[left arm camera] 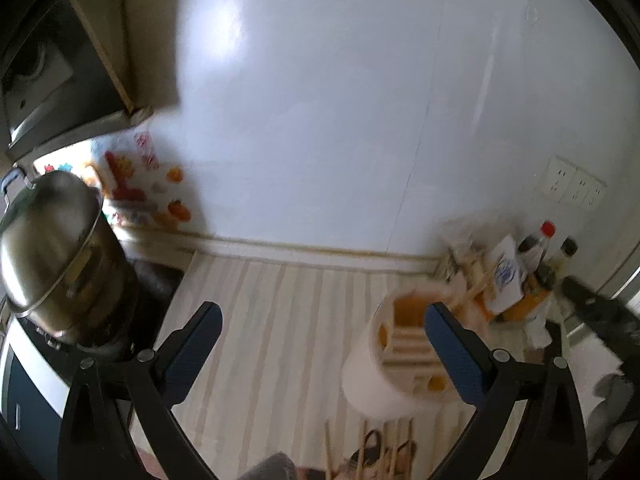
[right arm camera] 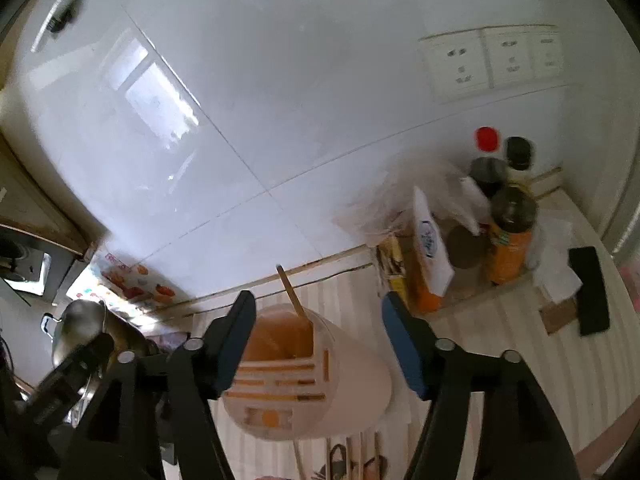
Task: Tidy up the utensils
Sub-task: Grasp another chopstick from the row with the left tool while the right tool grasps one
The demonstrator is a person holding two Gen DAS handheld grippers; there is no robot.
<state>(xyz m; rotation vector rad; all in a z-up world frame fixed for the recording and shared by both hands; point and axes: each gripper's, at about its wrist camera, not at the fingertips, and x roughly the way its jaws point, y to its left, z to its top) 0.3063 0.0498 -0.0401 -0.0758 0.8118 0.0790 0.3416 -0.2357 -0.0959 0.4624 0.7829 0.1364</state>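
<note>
Left gripper (left arm camera: 322, 342), jaws spread wide with nothing between them, hangs over the striped desk (left arm camera: 280, 320); the white utensil holder (left arm camera: 372, 376) stands at its right finger. Right gripper (right arm camera: 318, 338), jaws apart and not pressing, flanks the same holder (right arm camera: 352, 380), one wooden chopstick (right arm camera: 290, 292) standing inside. More chopsticks (right arm camera: 362, 456) lie on the desk below the holder; bottles (right arm camera: 510, 236) stand by the wall, a steel pot (left arm camera: 52, 248) at left.

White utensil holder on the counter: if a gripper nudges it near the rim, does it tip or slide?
The utensil holder looks like thin white plastic with cut-out slots, so probably light and easy to shove. It is tall for its base, so a high push may tip it. Only one chopstick stands inside, leaning, adding little ballast. The striped countertop looks smooth, so a low push likely slides it.
</note>
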